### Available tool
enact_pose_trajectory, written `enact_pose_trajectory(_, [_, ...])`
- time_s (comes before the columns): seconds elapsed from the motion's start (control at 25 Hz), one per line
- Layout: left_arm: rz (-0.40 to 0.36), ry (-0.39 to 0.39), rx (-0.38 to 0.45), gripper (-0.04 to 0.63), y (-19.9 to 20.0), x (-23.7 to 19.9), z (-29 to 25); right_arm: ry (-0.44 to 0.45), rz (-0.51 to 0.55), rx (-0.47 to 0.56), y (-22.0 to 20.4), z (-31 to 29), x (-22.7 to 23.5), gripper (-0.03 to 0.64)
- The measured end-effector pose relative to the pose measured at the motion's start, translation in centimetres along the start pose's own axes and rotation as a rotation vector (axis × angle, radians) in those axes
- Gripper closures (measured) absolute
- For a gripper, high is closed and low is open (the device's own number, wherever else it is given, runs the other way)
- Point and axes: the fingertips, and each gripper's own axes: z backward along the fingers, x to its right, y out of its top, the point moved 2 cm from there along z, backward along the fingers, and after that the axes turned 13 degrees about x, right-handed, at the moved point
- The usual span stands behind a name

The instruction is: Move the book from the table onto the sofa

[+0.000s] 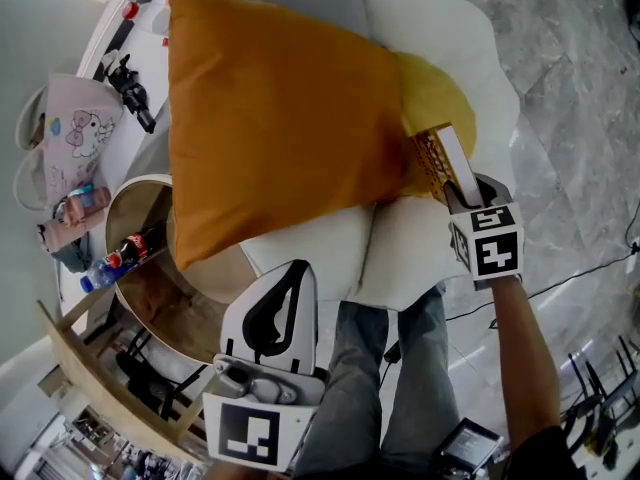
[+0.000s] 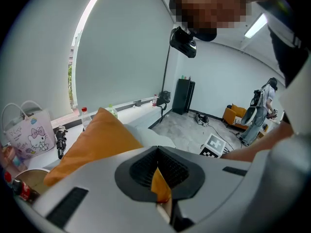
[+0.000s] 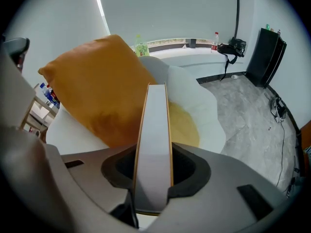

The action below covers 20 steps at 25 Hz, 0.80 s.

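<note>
Right tongs [image 3: 154, 153] clamp the book [image 3: 154, 125] across its thickness, near one end. The book stands on edge with its white page edge up; its long axis runs straight out from the tongs towards the orange cushion [image 1: 270, 118]. It's over the white sofa [image 1: 330, 243], just beside the cushion's right side, above a yellow cushion [image 1: 437, 90]. Can't tell if it touches. Left tongs [image 1: 300, 268] are closed and empty, low over the sofa front.

Grey trousers [image 1: 400, 368], dark sleeve [image 1: 545, 448], white left gripper [image 1: 290, 271] and right gripper [image 1: 462, 193], each topped by a black-and-white marker cube.
</note>
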Motion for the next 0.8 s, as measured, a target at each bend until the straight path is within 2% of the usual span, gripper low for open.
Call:
enact_pose_trajectory(0.2, [0.001, -0.013, -0.038, 0.589, -2.2, 0.3, -1.6, -0.006, -0.040, -0.027, -2.0, -2.0, -0.4, 0.471])
enact_pose_trajectory(0.36, [-0.019, -0.044, -0.013, 0.589, -3.7, 1.1, -4.3, -0.009, -0.034, -0.004, -1.9, -4.1, -0.4, 0.471])
enact_pose_trajectory(0.6, [0.009, -0.072, -0.050, 0.589, -7.5, 4.7, -6.5, -0.010, -0.032, -0.006, -2.3, -3.9, -0.5, 0.469])
enact_pose_trajectory(0.8, [0.041, -0.060, -0.071, 0.589, -9.0, 5.4, -6.8, 0.006, -0.042, -0.003, -2.6, -3.9, -0.4, 0.468])
